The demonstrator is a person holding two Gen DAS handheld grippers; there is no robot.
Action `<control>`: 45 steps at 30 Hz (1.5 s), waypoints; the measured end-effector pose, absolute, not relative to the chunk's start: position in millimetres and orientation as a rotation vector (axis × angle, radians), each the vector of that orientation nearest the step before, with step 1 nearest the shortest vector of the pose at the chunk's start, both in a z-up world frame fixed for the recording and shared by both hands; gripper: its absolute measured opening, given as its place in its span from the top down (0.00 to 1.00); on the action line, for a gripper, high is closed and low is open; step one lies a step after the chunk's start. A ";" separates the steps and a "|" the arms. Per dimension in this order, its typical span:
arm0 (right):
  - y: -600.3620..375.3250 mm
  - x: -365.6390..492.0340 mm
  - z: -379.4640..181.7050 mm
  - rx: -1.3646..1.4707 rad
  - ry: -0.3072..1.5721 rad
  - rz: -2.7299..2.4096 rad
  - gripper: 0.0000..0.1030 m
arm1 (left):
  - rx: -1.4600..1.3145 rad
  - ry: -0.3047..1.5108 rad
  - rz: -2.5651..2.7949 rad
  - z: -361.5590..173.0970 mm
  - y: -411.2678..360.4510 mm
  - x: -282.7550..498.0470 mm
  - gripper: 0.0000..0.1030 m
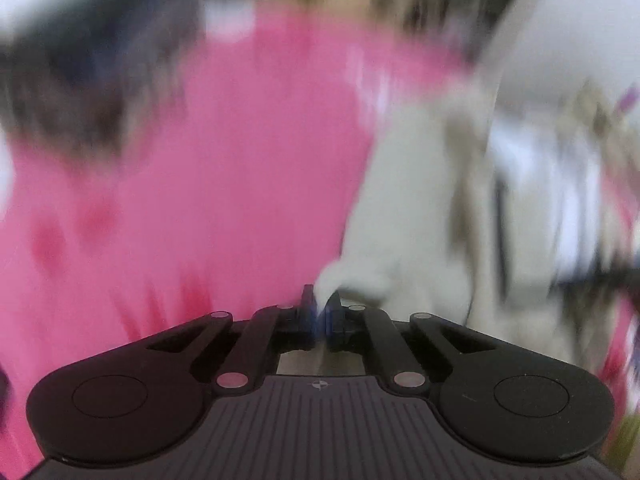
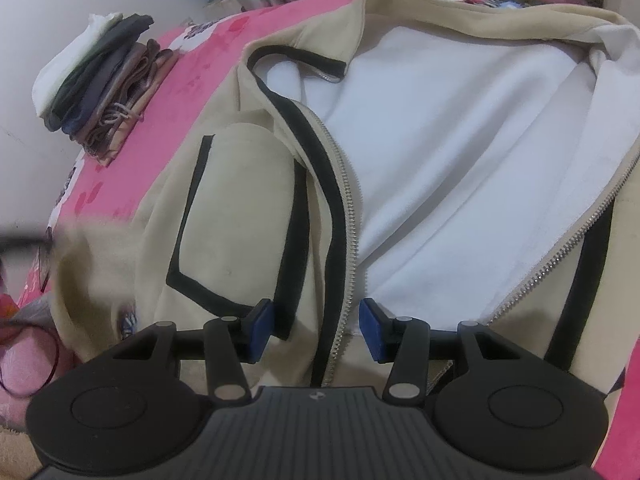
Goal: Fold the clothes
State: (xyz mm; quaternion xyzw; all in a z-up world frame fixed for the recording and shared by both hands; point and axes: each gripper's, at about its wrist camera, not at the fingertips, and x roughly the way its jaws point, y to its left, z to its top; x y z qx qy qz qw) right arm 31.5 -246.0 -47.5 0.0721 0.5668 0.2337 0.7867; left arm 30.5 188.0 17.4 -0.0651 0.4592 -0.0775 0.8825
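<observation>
the left gripper [image 1: 322, 304] is clamped on a pale fold of the cream zip-up fleece jacket with black trim [image 2: 248, 184], which lies unzipped across the pink bedspread [image 2: 208, 52], while the right gripper [image 2: 316, 330] hovers with jaws apart astride its zipper, and a stack of folded clothes [image 2: 100, 92] sits near the far left edge.

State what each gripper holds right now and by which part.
The left gripper is shut on a pinched fold of the cream jacket; blur hides which part. The right gripper is open astride the zipper edge, holding nothing.
</observation>
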 end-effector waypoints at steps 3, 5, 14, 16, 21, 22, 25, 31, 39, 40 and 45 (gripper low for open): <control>-245.8 32.9 -48.0 0.152 1.218 0.501 0.52 | -0.031 0.807 -0.185 64.8 175.2 50.0 0.89; -247.3 33.5 -50.0 0.165 1.218 0.497 0.52 | 0.032 0.750 -0.172 77.7 168.8 57.6 0.76; -258.5 35.6 -52.5 0.170 1.229 0.451 0.52 | -0.078 0.895 0.139 5.2 223.2 52.4 0.43; -260.4 37.5 -48.7 0.177 1.226 0.444 0.52 | -0.145 0.927 0.172 -6.2 238.2 46.5 0.43; -255.9 40.2 -32.6 0.183 1.194 0.452 0.52 | -0.314 0.882 0.154 -12.6 259.4 54.3 0.42; -253.2 40.1 -28.8 0.180 1.186 0.456 0.52 | -0.337 0.873 0.134 -12.0 259.4 58.8 0.40; -245.8 39.1 -20.5 0.181 1.160 0.471 0.52 | -0.377 0.882 0.046 -18.1 250.5 82.7 0.28; -229.8 36.2 -7.1 0.136 1.118 0.503 0.52 | -0.263 0.941 0.087 -47.9 205.8 123.9 0.75; -233.5 56.8 18.0 0.124 1.069 0.605 0.52 | -0.288 0.679 0.277 -5.2 228.8 102.0 0.99; -234.3 64.5 21.0 0.151 1.061 0.627 0.52 | -0.256 0.668 0.323 -2.2 233.2 101.2 0.98; -236.4 125.4 4.8 0.376 1.135 0.588 0.52 | -0.147 0.777 0.400 -20.5 243.8 101.6 0.83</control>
